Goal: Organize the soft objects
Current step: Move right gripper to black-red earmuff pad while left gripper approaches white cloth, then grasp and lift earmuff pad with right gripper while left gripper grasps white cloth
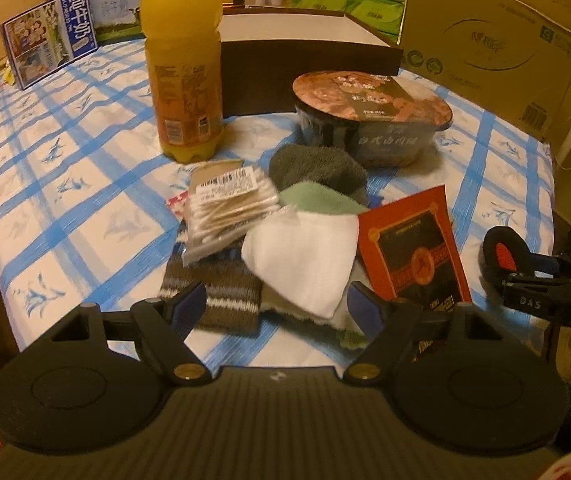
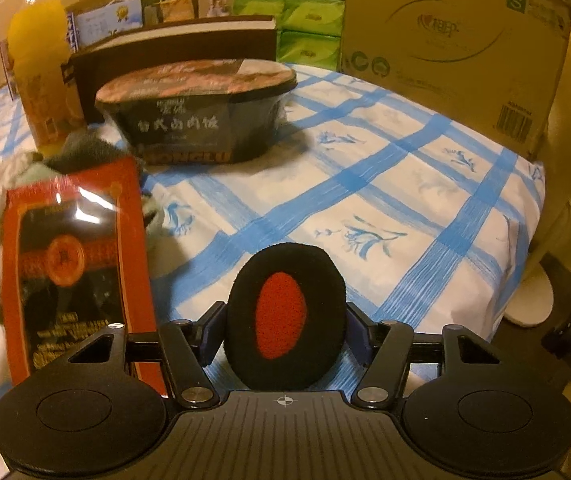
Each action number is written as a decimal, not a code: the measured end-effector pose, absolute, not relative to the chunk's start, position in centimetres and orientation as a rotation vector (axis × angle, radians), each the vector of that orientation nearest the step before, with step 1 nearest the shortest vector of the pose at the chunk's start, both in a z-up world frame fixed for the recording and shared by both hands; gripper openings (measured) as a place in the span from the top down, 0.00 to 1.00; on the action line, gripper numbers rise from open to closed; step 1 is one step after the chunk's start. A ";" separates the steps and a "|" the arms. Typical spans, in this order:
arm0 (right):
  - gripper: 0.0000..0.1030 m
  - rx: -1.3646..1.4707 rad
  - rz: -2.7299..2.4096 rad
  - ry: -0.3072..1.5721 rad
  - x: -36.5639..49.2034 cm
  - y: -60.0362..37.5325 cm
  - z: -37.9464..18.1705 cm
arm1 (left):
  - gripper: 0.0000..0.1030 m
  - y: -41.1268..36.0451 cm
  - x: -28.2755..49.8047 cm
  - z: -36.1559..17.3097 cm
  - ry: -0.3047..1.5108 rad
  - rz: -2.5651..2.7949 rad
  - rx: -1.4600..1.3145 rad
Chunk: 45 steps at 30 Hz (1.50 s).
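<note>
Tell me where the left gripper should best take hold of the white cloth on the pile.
Probably the near pointed corner of the white cloth, coming from the front. That corner overhangs the striped sock toward the open left gripper, with nothing lying on it; the cotton swab pack sits against its far left edge.

Left tongs [image 1: 275, 308] spread wide, nothing gripped. Right tongs [image 2: 285, 330] clamped on something held upright.
</note>
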State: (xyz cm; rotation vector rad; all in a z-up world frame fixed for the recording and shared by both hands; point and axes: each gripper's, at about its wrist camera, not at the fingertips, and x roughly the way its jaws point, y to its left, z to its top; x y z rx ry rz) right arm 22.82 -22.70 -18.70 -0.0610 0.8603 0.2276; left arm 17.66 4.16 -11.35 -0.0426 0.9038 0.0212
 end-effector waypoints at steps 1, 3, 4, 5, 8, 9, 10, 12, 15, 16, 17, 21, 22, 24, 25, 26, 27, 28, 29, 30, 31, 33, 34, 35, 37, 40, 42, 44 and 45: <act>0.40 -0.050 0.228 0.862 22.9 -22.8 -18.5 | 0.29 4.2 17.9 -11.4 0.903 0.017 -0.046; 0.40 -0.035 0.225 0.859 23.1 -23.0 -18.0 | 0.33 4.5 18.4 -11.5 0.904 0.010 -0.063; 0.40 -0.030 0.225 0.860 23.2 -23.0 -17.8 | 0.34 4.6 18.6 -11.6 0.904 0.006 -0.070; 0.40 -0.022 0.222 0.860 23.3 -23.1 -17.6 | 0.35 4.7 18.9 -11.7 0.905 0.002 -0.077; 0.40 -0.004 0.214 0.863 23.5 -23.4 -17.2 | 0.44 5.1 19.5 -12.0 0.905 -0.001 -0.095; 0.40 0.001 0.212 0.865 23.5 -23.5 -17.2 | 0.52 5.2 19.8 -12.1 0.905 -0.001 -0.097; 0.40 0.007 0.210 0.868 23.5 -23.6 -17.1 | 0.62 5.3 20.0 -12.2 0.907 0.002 -0.098; 0.40 0.016 0.205 0.870 23.5 -23.7 -16.9 | 0.72 5.6 20.3 -12.4 0.911 0.003 -0.106; 0.40 0.021 0.198 0.870 23.5 -23.8 -16.7 | 0.91 6.0 20.6 -12.5 0.918 -0.002 -0.126; 0.40 0.023 0.195 0.869 23.5 -23.8 -16.5 | 0.95 6.1 20.5 -12.4 0.916 -0.009 -0.129; 0.40 0.026 0.194 0.868 23.5 -23.8 -16.3 | 0.95 6.1 20.4 -12.3 0.911 -0.014 -0.129; 0.40 0.046 0.194 0.860 23.2 -23.9 -15.3 | 0.98 6.3 19.7 -11.5 0.888 -0.040 -0.132; 0.40 0.050 0.194 0.859 23.2 -23.9 -15.0 | 0.98 6.3 19.5 -11.3 0.882 -0.050 -0.129; 0.40 0.059 0.198 0.853 23.0 -23.8 -14.4 | 0.98 6.2 19.0 -10.6 0.877 -0.068 -0.112; 0.40 0.065 0.201 0.850 22.9 -23.8 -14.0 | 0.98 6.2 18.8 -10.3 0.874 -0.077 -0.107; 0.40 0.069 0.204 0.847 22.9 -23.7 -13.7 | 0.98 6.3 18.4 -9.9 0.872 -0.087 -0.104; 0.40 0.073 0.207 0.844 22.8 -23.7 -13.4 | 0.98 6.4 18.1 -9.5 0.869 -0.097 -0.099; 0.40 0.076 0.209 0.840 22.7 -23.6 -13.0 | 0.98 6.4 17.8 -9.2 0.861 -0.109 -0.091; 0.40 0.078 0.211 0.835 22.6 -23.5 -12.7 | 0.98 6.4 17.4 -8.8 0.852 -0.119 -0.079; 0.40 0.079 0.213 0.830 22.5 -23.3 -12.3 | 0.98 6.4 17.1 -8.5 0.846 -0.129 -0.068; 0.40 0.078 0.215 0.827 22.4 -23.2 -12.0 | 0.98 6.4 16.8 -8.2 0.841 -0.140 -0.062; 0.40 0.077 0.222 0.817 22.2 -22.8 -11.3 | 0.98 6.8 16.2 -7.5 0.828 -0.152 -0.060; 0.40 0.077 0.227 0.811 22.1 -22.6 -10.9 | 0.98 7.1 16.0 -7.2 0.817 -0.152 -0.058; 0.40 0.075 0.233 0.806 21.9 -22.4 -10.5 | 0.98 7.4 15.8 -6.9 0.807 -0.149 -0.056; 0.40 0.074 0.247 0.793 21.6 -21.9 -9.8 | 0.98 8.4 15.7 -6.2 0.784 -0.138 -0.061; 0.40 0.067 0.270 0.789 21.6 -21.2 -9.3 | 0.98 10.3 15.6 -5.5 0.757 -0.107 -0.079; 0.40 0.066 0.286 0.789 21.7 -20.7 -9.0 | 0.98 11.5 15.6 -5.2 0.741 -0.077 -0.077; 0.40 0.065 0.302 0.791 22.2 -20.1 -8.7 | 0.98 12.9 15.8 -5.1 0.735 -0.049 -0.085; 0.40 0.068 0.314 0.791 22.5 -19.7 -8.5 | 0.98 13.6 15.9 -5.1 0.733 -0.035 -0.090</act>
